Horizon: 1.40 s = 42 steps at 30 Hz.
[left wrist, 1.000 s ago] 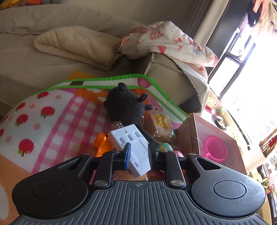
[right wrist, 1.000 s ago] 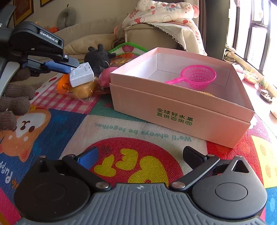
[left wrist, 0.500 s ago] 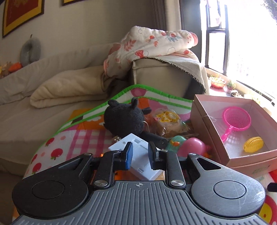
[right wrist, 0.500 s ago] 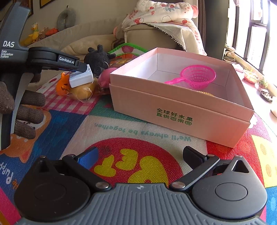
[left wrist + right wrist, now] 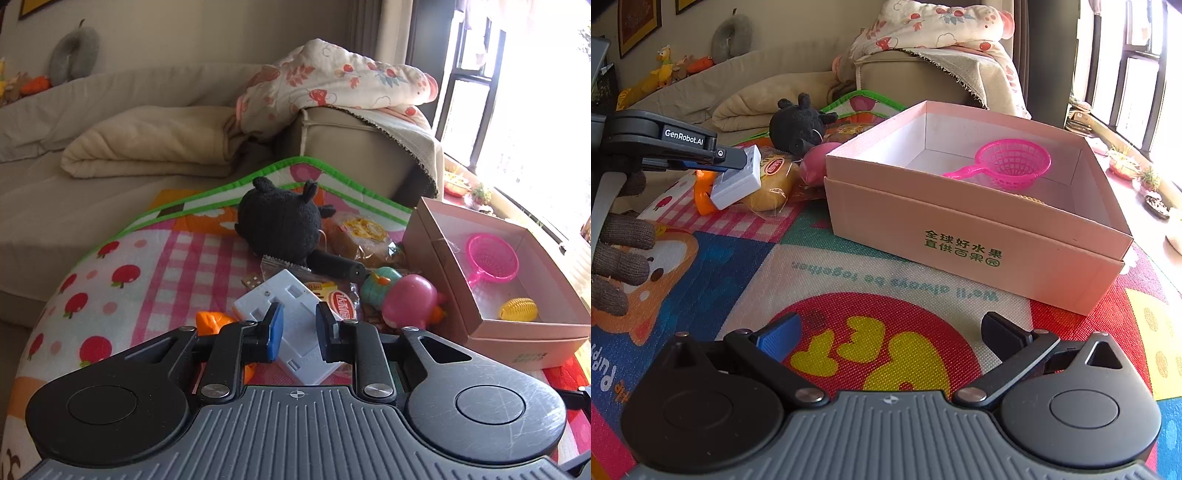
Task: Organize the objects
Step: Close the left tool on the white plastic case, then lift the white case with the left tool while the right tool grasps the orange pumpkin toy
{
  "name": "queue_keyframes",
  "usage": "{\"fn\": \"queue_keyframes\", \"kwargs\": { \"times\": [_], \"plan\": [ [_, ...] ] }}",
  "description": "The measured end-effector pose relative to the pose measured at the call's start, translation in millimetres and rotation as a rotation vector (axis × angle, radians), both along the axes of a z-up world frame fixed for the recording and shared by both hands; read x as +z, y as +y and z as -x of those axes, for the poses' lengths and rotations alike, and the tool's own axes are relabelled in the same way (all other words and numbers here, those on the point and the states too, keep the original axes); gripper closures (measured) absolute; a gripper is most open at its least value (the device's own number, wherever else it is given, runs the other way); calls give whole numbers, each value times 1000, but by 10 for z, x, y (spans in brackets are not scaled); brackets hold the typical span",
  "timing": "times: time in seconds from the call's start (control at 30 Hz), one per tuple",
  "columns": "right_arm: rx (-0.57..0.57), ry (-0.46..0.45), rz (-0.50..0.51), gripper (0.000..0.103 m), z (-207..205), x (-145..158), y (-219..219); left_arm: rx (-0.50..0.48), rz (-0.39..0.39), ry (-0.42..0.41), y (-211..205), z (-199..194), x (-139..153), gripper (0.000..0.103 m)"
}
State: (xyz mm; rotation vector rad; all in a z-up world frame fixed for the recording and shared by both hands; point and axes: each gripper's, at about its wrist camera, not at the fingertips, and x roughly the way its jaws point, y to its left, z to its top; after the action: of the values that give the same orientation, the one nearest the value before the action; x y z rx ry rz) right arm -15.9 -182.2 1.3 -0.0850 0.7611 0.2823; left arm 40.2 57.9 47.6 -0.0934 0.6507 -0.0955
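Left gripper had its jaws clamped on the white socket, held above the toy pile beside the pink box. Right gripper sat wide open, empty, over the mat.

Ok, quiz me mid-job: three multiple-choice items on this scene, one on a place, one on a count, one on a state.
1. Where is the pink plastic strainer?
A. inside the pink cardboard box
B. on the play mat
C. on the sofa

2. How many things lie in that box?
A. one
B. two
C. four

3. What are the left gripper fingers doing?
A. standing wide open over the mat
B. shut on the white plastic socket block
C. shut on the black plush toy

Answers:
1 A, the strainer rests against the box's inner wall in both views.
2 B, the left wrist view shows only the strainer and a yellow ribbed toy.
3 B, the block sits clamped between the fingers, lifted off the mat in the right wrist view.
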Motion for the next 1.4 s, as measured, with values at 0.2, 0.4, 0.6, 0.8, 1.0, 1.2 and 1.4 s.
{"fn": "queue_keyframes", "kwargs": {
  "times": [0.2, 0.4, 0.6, 0.8, 1.0, 1.2, 1.4],
  "plan": [
    [0, 0, 0, 0, 1, 3, -1, -176, -27, 37, 11, 232, -29, 79],
    [0, 1, 6, 0, -16, 6, 9, -272, -17, 103, 70, 439, -157, 79],
    [0, 0, 11, 0, -12, 5, 15, -150, 216, 69, 346, 404, -123, 79],
    [0, 0, 11, 0, -7, 5, 16, -1, 465, 87, 577, 129, -189, 79],
    [0, 0, 11, 0, -2, 7, 15, 33, 428, 57, 394, -128, -210, 75],
    [-1, 0, 11, 0, 2, 9, 15, 79, 382, 7, 211, -263, -227, 60],
    [-1, 1, 11, 0, 4, 9, 17, 47, 170, -81, -122, -339, -239, 42]
  ]
}}
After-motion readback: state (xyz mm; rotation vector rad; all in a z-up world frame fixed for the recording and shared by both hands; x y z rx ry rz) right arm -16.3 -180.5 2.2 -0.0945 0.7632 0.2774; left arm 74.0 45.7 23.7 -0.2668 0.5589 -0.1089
